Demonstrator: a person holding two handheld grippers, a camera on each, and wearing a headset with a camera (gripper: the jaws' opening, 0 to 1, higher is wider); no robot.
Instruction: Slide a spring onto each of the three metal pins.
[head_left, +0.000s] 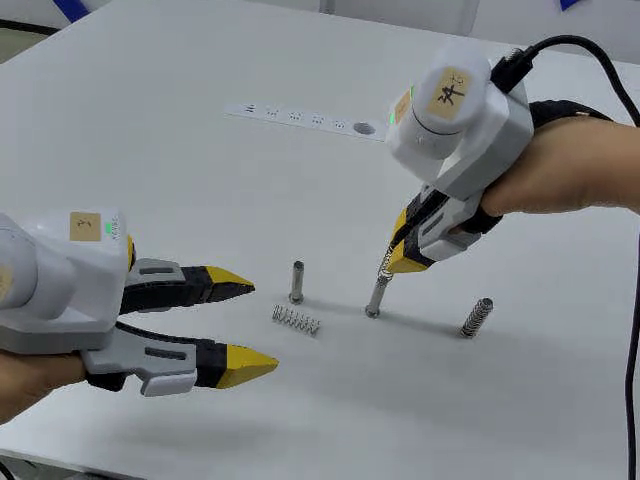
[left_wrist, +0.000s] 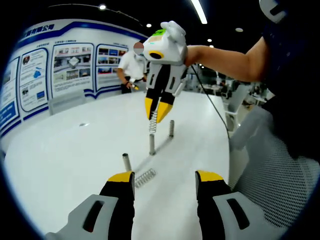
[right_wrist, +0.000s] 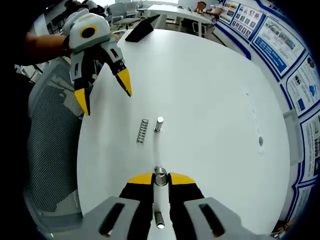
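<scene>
A spring (head_left: 387, 264) is pinched at its upper end between the yellow tips of the right gripper (head_left: 403, 256), whose jaws are pressed in on it. It hangs down from those tips. Its lower end meets the top of the middle pin (head_left: 375, 298), which stands upright on the white table (head_left: 150, 130) directly beneath that gripper. Whether the coil has passed over the pin's tip cannot be told. Behind the right gripper's tips, on the side away from the other gripper, stands a third pin (head_left: 476, 318) with a coil (head_left: 481, 309) wound along its length. The left gripper (head_left: 247, 322) hovers low over the table with its jaws spread wide and nothing between them. Just ahead of its tips a loose spring (head_left: 296, 320) lies flat on the table. In the left gripper view this spring sits in line with the gap between the jaws. A bare pin (head_left: 297, 281) stands upright just beside that loose spring, slightly to the left of it in that same view. The right gripper and its pin lie farther ahead of the left gripper, beyond both.
</scene>
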